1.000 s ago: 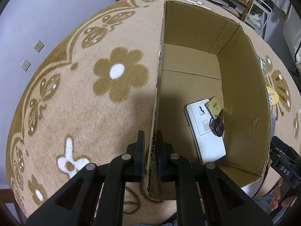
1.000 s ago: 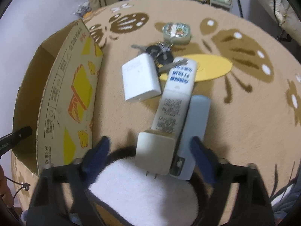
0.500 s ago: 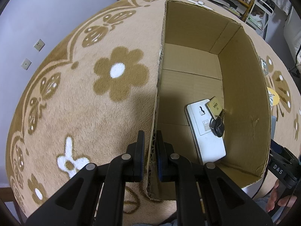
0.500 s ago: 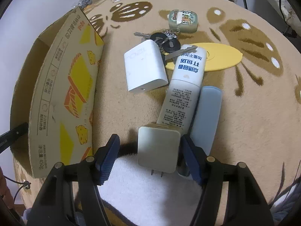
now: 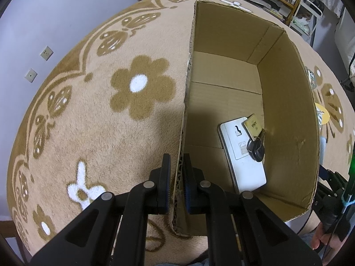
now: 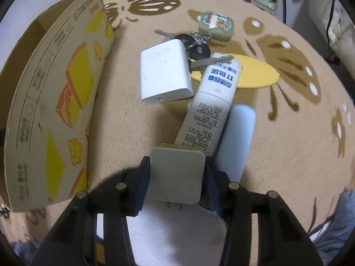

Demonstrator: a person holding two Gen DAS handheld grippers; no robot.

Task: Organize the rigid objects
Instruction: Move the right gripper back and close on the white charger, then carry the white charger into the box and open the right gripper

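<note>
Between closing right jaws, pads touching, grey plug adapter [image 6: 176, 175], left jaws clamping cardboard box [image 5: 286, 110] wall

The rug [image 5: 93, 133] is thick, fuzzy pile cloth. The box [image 5: 286, 115] is matt brown corrugated cardboard, its edge ragged at 6 o'clock; its outside [image 6: 55, 102] is printed. The charger [image 6: 176, 175] and adapter [image 6: 164, 75] are smooth matt white plastic. The keys [image 6: 197, 46] are shiny metal with black plastic heads. The tube [image 6: 210, 106] looks smooth, faintly glossy.
</note>
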